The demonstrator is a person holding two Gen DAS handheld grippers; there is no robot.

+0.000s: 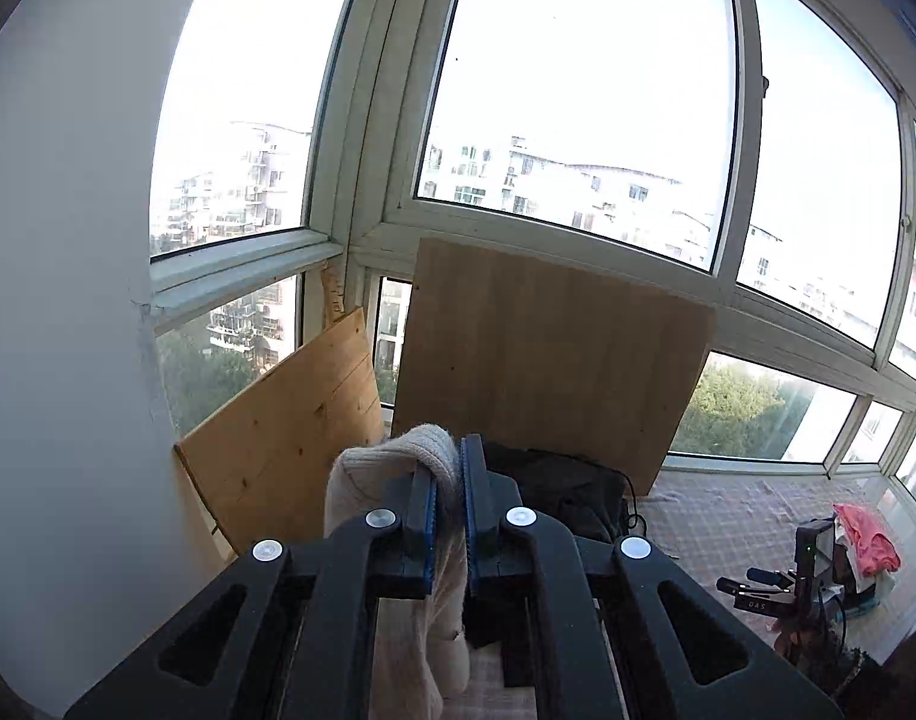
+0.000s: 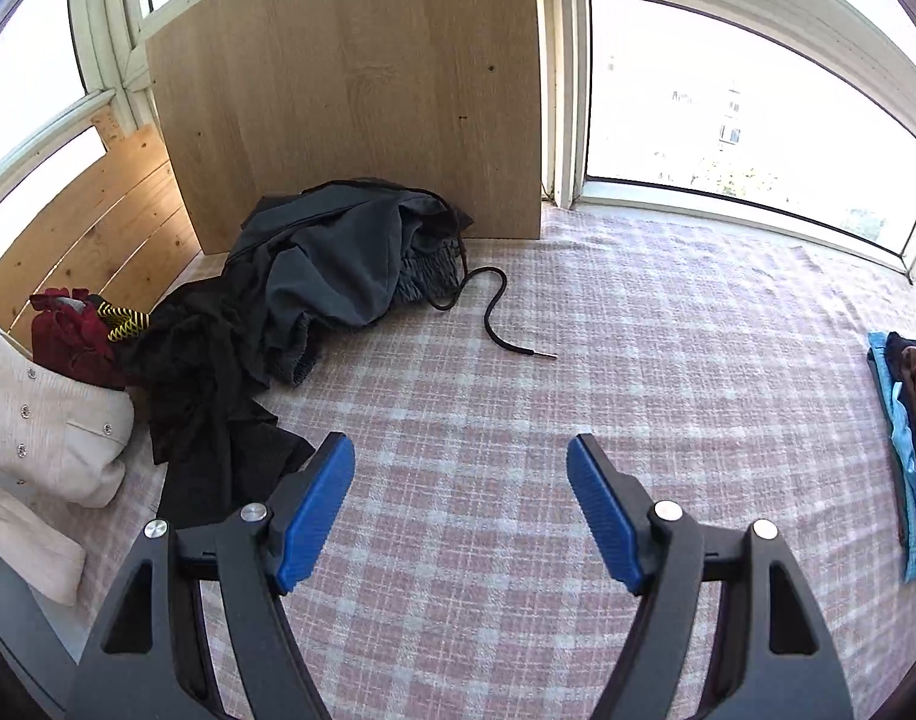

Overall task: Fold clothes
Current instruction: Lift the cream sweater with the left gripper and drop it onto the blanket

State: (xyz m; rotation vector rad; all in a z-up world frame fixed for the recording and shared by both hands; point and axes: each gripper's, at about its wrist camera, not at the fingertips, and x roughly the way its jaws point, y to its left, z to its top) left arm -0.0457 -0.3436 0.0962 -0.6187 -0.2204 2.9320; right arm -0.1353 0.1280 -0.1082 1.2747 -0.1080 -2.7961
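My left tool [image 1: 449, 483] is closed on a cream knit garment [image 1: 398, 468], the cloth pinched between its 2 blue pads. The garment drapes over the top of the left finger and hangs down between the fingers, so its long axis runs roughly vertical, from the pads toward the bottom edge of the left wrist view. In the right wrist view the same cream garment [image 2: 44, 420] shows at the left edge of the checked bed cover [image 2: 637, 330], its buttoned front facing up and toward the camera.

My right tool [image 2: 460, 462] stands wide open above the bed cover, holding nothing and touching nothing I can see.

A heap of dark clothes [image 2: 314, 276] lies at the far left part of the cover, against the foot of an upright wooden board [image 2: 350, 78]; a black drawstring [image 2: 493, 312] trails out of it toward the middle. A dark red item [image 2: 68, 336] sits between the heap and the cream garment. A stack of folded clothes [image 2: 904, 420] lies at the right edge of the cover.
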